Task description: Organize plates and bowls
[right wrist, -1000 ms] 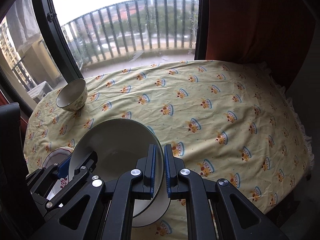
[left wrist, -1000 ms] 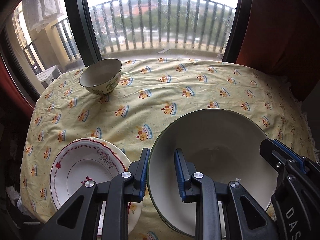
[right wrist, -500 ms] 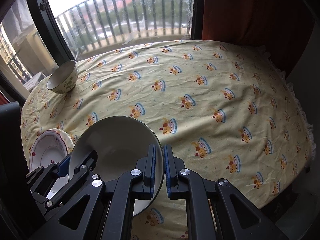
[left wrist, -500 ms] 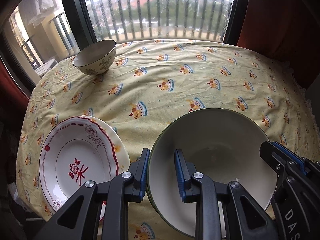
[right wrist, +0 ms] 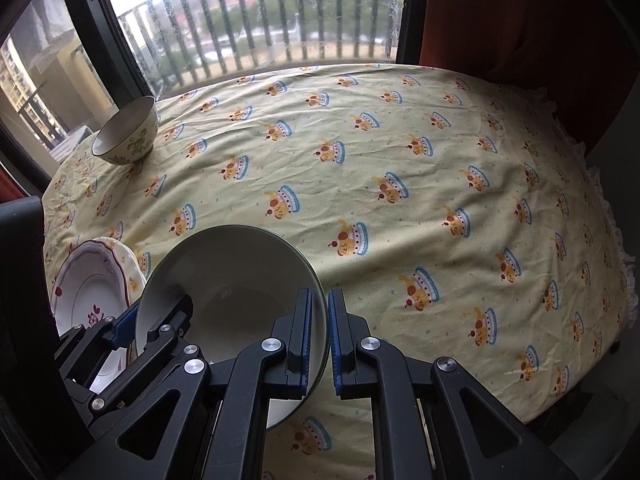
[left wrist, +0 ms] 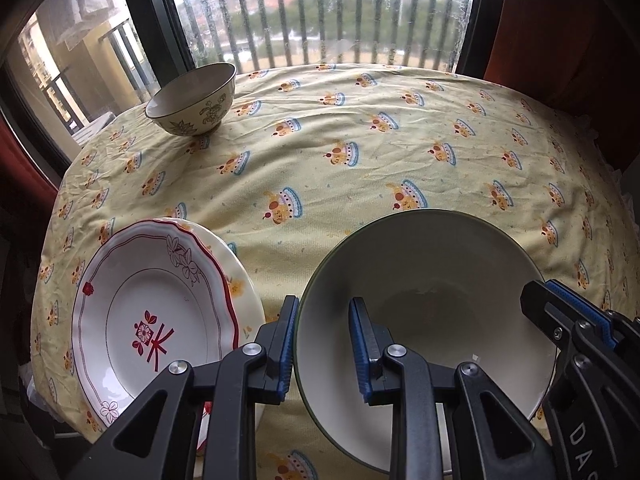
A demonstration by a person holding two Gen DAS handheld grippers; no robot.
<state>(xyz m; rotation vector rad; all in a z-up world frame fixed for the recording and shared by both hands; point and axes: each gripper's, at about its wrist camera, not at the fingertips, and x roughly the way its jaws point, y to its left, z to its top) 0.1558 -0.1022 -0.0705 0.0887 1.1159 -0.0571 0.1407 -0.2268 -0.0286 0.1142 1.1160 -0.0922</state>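
Note:
A large cream bowl (left wrist: 424, 304) with a dark green rim is held between both grippers, low over the yellow tablecloth (left wrist: 360, 184); I cannot tell whether it touches the cloth. My left gripper (left wrist: 322, 320) is shut on its left rim, one finger inside and one outside. My right gripper (right wrist: 320, 304) is shut on the opposite rim of the large bowl (right wrist: 232, 280). Just left of it lies a red-trimmed white plate (left wrist: 152, 320) stacked on a cream plate (left wrist: 244, 280). A small floral bowl (left wrist: 192, 100) stands at the far left, by the window.
The round table's cloth (right wrist: 440, 184) stretches bare to the right and the back. A window with a dark frame (left wrist: 160, 28) and balcony railing lies behind the table. A red curtain (right wrist: 520, 20) hangs at the back right. The table edge drops off at the right.
Both grippers have sunk towards the table with the large bowl still in them. The stacked plates at the left show more fully now.

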